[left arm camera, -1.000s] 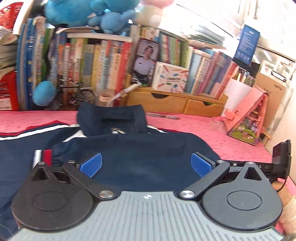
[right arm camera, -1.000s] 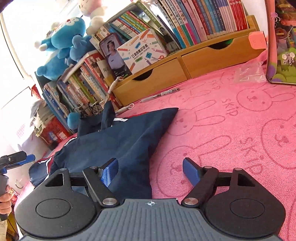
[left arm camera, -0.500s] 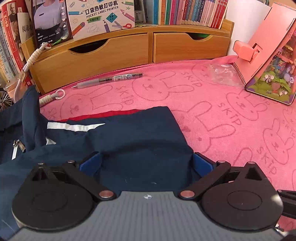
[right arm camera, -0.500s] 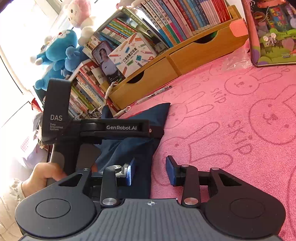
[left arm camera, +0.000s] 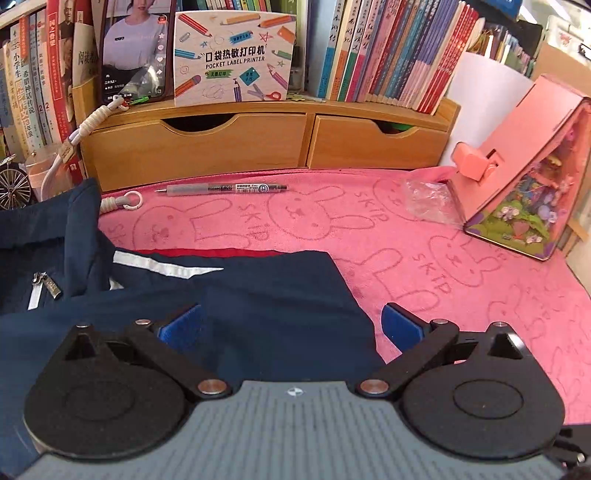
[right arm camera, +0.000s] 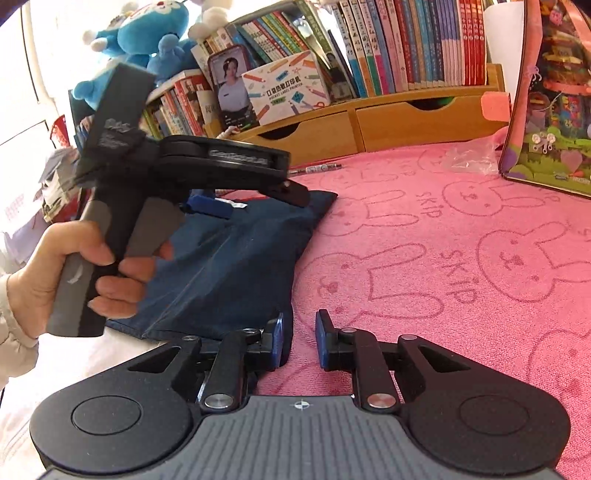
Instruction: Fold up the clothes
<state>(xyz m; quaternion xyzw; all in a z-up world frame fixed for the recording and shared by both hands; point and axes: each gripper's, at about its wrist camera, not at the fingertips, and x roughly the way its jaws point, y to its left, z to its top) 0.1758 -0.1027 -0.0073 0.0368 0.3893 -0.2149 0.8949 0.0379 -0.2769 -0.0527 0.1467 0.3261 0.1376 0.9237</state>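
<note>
A navy jacket (left arm camera: 258, 295) with a white stripe, red trim and a zip lies on the pink rabbit-print towel (left arm camera: 424, 258). My left gripper (left arm camera: 291, 325) is open wide, low over the jacket's right corner, with navy fabric lying between its blue pads (left arm camera: 181, 326). The right wrist view shows a person's hand (right arm camera: 85, 266) holding that left gripper (right arm camera: 251, 201) above the jacket (right arm camera: 229, 266). My right gripper (right arm camera: 300, 341) sits at the jacket's near hem corner. Its jaws are closing to a narrow gap; the hem edge lies at the left pad and pink towel shows in the gap.
A pen (left arm camera: 225, 189) and a corded loop (left arm camera: 122, 201) lie before the wooden drawer unit (left arm camera: 258, 136) that carries books. A pink toy house (left arm camera: 528, 177) and a clear wrapper (left arm camera: 428, 199) stand at the right. Blue plush toys (right arm camera: 147, 33) sit on top.
My left gripper has swung right and down from the collar to the jacket's right corner, coming into the right wrist view. My right gripper's jaws have narrowed from wide to a small gap.
</note>
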